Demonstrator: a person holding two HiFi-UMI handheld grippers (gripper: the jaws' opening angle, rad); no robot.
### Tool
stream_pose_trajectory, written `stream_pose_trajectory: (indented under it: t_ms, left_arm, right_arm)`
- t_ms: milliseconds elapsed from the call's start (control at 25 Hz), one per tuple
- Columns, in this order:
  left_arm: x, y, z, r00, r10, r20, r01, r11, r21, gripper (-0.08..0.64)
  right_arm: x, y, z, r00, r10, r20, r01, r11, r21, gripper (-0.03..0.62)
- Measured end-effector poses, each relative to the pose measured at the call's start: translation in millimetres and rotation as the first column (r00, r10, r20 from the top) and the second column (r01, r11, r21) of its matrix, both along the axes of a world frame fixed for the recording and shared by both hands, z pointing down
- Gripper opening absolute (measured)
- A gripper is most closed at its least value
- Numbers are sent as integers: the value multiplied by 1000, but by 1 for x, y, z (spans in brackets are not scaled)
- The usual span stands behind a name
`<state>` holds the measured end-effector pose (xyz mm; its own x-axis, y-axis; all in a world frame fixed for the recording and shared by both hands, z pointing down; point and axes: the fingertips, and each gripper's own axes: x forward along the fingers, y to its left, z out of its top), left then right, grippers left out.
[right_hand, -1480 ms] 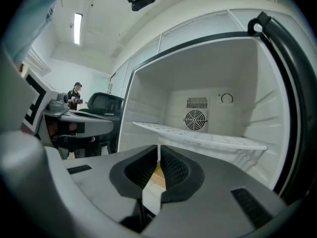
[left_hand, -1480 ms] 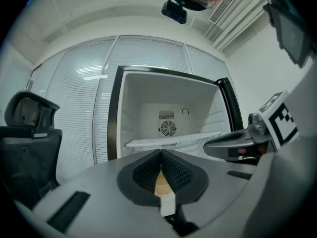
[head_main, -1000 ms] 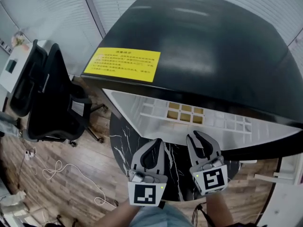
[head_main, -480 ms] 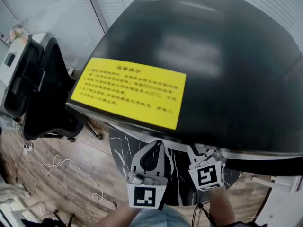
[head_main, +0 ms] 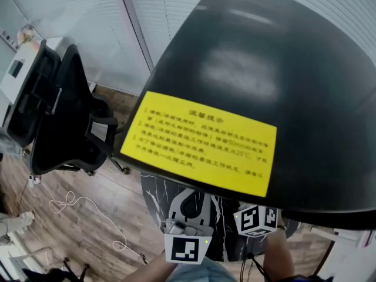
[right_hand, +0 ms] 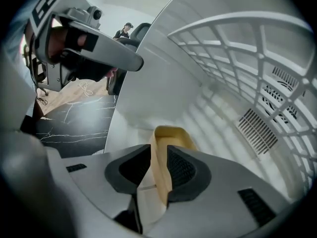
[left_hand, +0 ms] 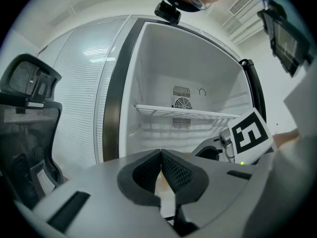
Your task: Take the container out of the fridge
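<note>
Inside the open fridge, a tan container rests on the white floor under the wire shelf. My right gripper has one container wall between its jaws, which have just been closing; the pads lie against both sides of it. In the head view only its marker cube shows, as the jaws are hidden under the fridge's black top. My left gripper is shut and empty. It waits outside the fridge, left of the right one, and its jaws show in the head view.
A yellow notice is stuck on the fridge top. A black office chair stands to the left on the wood floor, with a white cable lying near it. A black marbled surface lies below the grippers.
The head view has swung forward, so the fridge top now hides the interior and the container. The right gripper rolled and dropped in under the top's edge. The left gripper barely shifted.
</note>
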<state>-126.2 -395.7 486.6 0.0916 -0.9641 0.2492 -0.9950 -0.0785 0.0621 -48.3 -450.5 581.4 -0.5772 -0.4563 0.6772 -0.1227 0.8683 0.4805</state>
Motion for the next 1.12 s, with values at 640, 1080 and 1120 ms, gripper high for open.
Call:
stream_pose_trajectory:
  t_ms: [640,1080,1120]
  left_arm:
    - [-18,2,2,1000,-10,-14,10,1000,-5,14]
    - [-18,1,0,1000,-10,-17,10,1000,5,14]
    - [-18,1,-1,1000,-7,-12,7,1000,8,14]
  right_arm:
    - [-7,1,24,985,-58,-160,52,998,-40,58]
    - [-6,2,26,986,-29,-166,25,999,-28,32]
    - [-5,1,24,986,-20,-167,16,999,-28,32]
